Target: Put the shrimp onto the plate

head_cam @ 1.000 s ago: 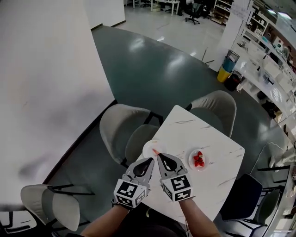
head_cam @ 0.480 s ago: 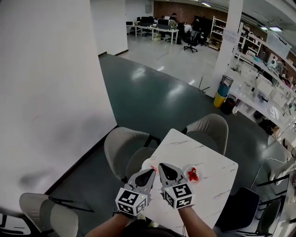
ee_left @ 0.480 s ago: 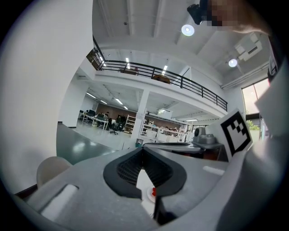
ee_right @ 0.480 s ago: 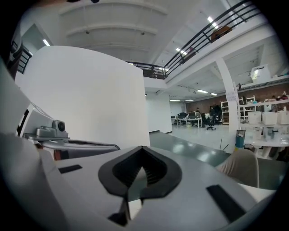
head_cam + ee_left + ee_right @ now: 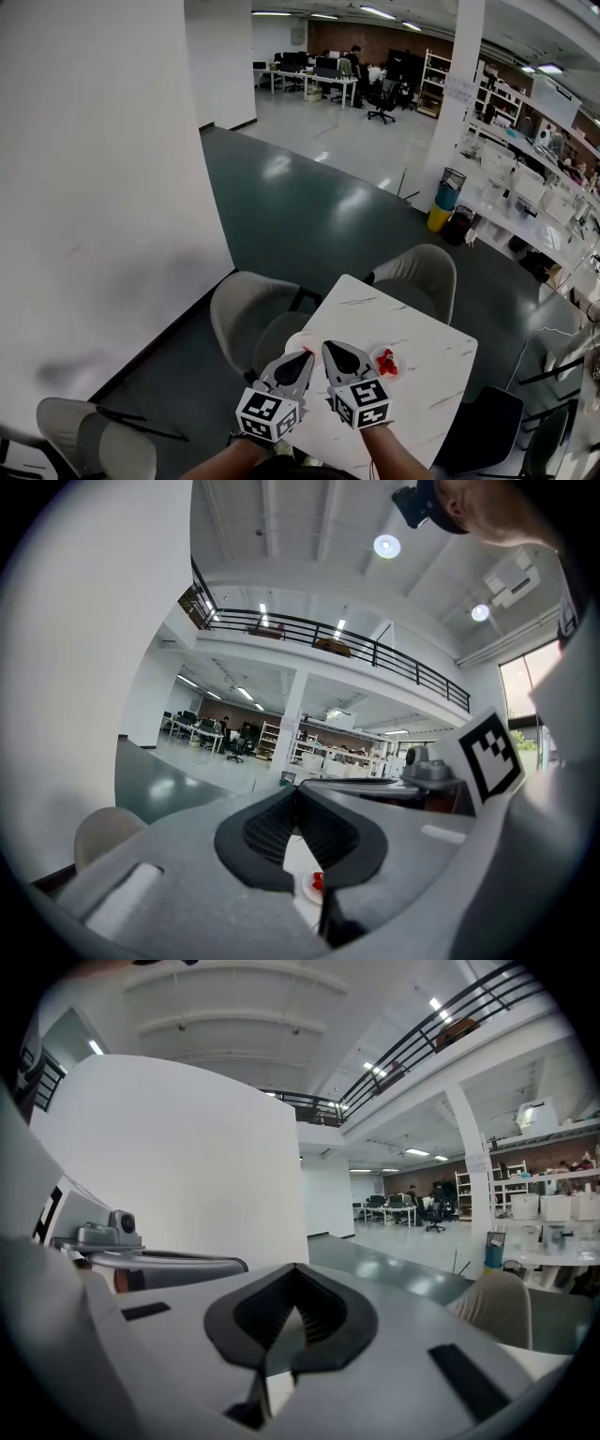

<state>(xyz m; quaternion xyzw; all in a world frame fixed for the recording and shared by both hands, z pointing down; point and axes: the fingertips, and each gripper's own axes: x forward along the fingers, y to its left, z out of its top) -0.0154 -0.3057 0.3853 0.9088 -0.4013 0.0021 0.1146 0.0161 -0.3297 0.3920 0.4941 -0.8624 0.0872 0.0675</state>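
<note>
Red shrimp (image 5: 386, 363) lie on a small white plate (image 5: 379, 356) on the white marble table (image 5: 422, 375), just right of my grippers. In the left gripper view the same shrimp (image 5: 317, 883) show in the gap below the jaws. My left gripper (image 5: 305, 354) and my right gripper (image 5: 328, 345) hover side by side over the table's near left part. Both are shut with nothing between their fingers, as the left gripper view (image 5: 298, 787) and the right gripper view (image 5: 295, 1267) show. A second plate seen earlier is hidden behind the gripper tips.
Light grey chairs stand at the table's left (image 5: 248, 319) and far side (image 5: 422, 267). A dark chair (image 5: 487, 412) is at the right and another grey chair (image 5: 94, 431) at the lower left. A white wall (image 5: 94, 187) rises on the left.
The head view has tilted up, so the table sits lower and smaller in frame. Both grippers stay together and shut. The left white plate has slipped behind them.
</note>
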